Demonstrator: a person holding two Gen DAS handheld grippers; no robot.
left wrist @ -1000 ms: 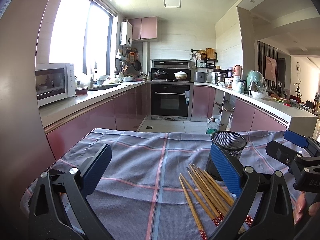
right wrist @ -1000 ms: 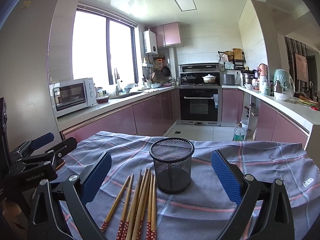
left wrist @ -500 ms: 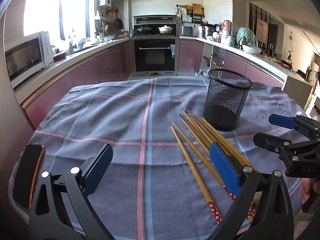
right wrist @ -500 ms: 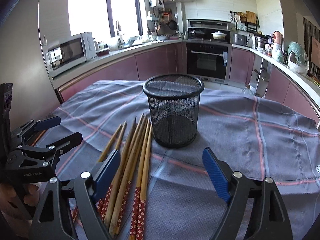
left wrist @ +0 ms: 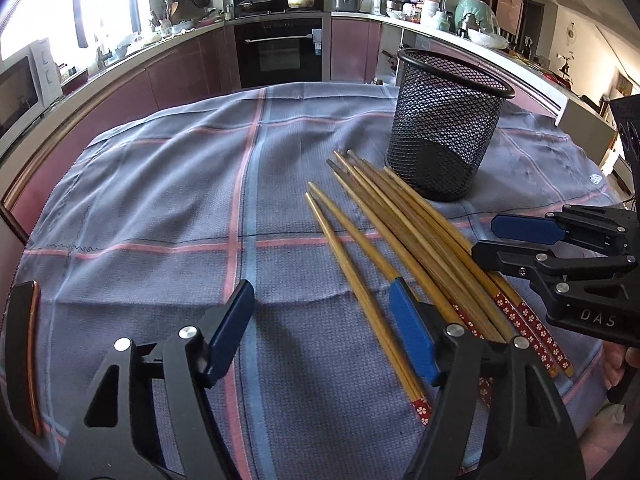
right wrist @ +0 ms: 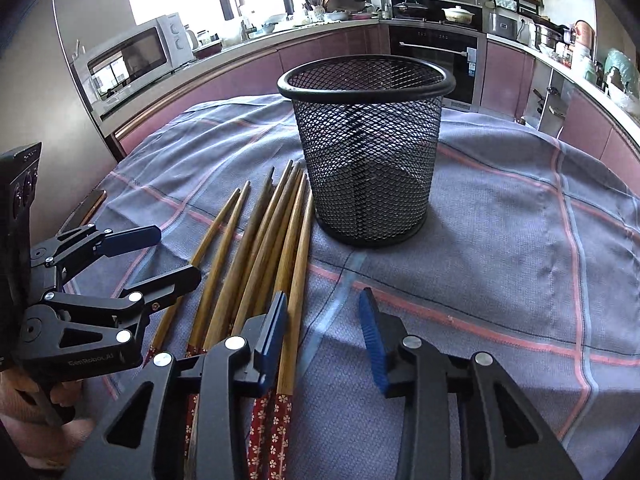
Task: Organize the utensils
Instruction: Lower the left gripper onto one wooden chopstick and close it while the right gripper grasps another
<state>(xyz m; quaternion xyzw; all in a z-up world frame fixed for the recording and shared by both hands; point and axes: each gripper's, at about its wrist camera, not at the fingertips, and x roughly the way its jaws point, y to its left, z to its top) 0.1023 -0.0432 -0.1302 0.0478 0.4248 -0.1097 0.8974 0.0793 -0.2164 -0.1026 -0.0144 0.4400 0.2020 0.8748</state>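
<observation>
Several wooden chopsticks (left wrist: 400, 232) with red flowered ends lie in a loose bundle on the checked cloth, beside an upright black mesh cup (left wrist: 444, 128). My left gripper (left wrist: 322, 332) hangs low over the bundle's left side. Its jaws are closing, with the leftmost chopstick lying between them, untouched by the pads. My right gripper (right wrist: 324, 332) hovers over the bundle's (right wrist: 256, 240) right side, in front of the cup (right wrist: 368, 152). Its jaws are closing too, and the rightmost chopstick runs just inside its left finger. Each gripper shows in the other's view: right gripper (left wrist: 496, 240), left gripper (right wrist: 160, 256).
A grey-blue cloth (left wrist: 160, 200) with pink and blue stripes covers the table. A dark phone (left wrist: 22, 356) lies at the table's left edge. Kitchen counters, a microwave (right wrist: 132, 56) and an oven stand beyond the table. A person's hand holds each gripper's handle.
Both grippers have come down and tipped towards the table, so chopsticks and cup look nearer. Both pairs of jaws have narrowed, the right more than the left.
</observation>
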